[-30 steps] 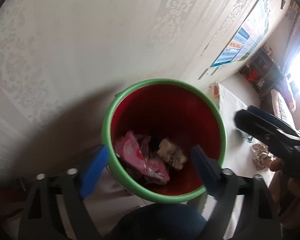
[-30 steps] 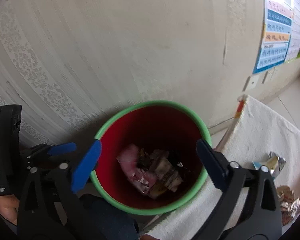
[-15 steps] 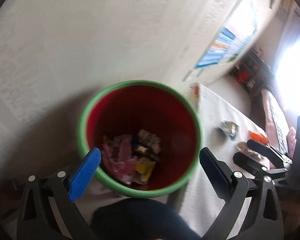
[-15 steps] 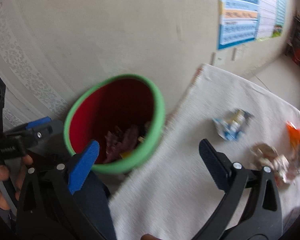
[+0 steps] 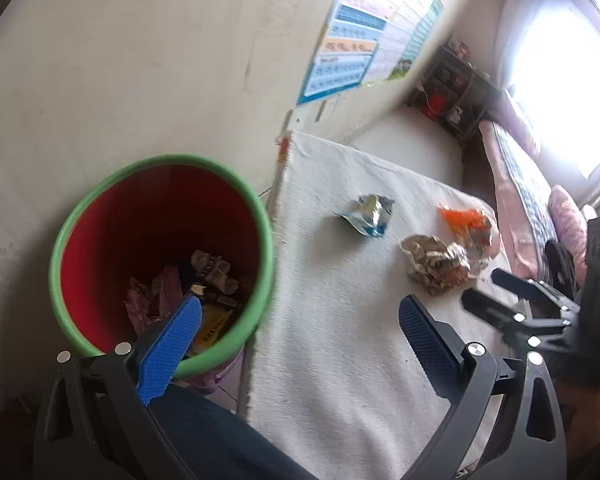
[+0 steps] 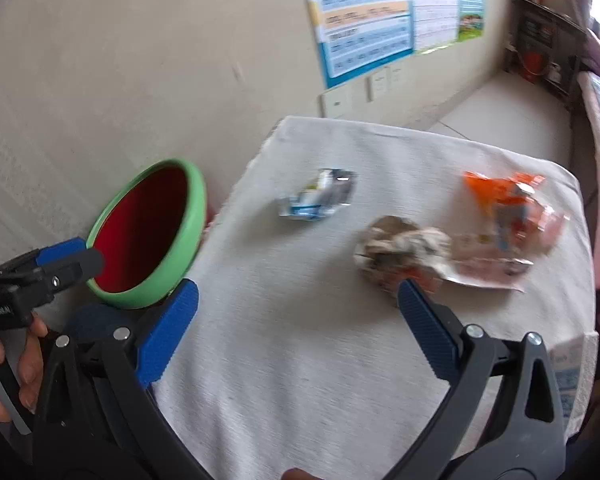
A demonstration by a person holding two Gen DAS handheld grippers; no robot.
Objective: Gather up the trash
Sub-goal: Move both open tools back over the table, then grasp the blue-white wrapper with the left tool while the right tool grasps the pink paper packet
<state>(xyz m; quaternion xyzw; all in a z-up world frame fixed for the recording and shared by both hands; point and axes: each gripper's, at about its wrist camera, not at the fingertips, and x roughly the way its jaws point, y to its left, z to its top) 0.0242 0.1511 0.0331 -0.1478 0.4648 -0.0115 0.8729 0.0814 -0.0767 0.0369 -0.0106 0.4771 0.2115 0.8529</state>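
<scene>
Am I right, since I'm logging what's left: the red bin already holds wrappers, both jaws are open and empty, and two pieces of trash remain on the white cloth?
Not two: the right wrist view shows three on the white cloth: a blue-and-silver wrapper, a crumpled brown wrapper and an orange packet. The rest holds: the red bin holds wrappers, and the left gripper and right gripper are open and empty.
</scene>
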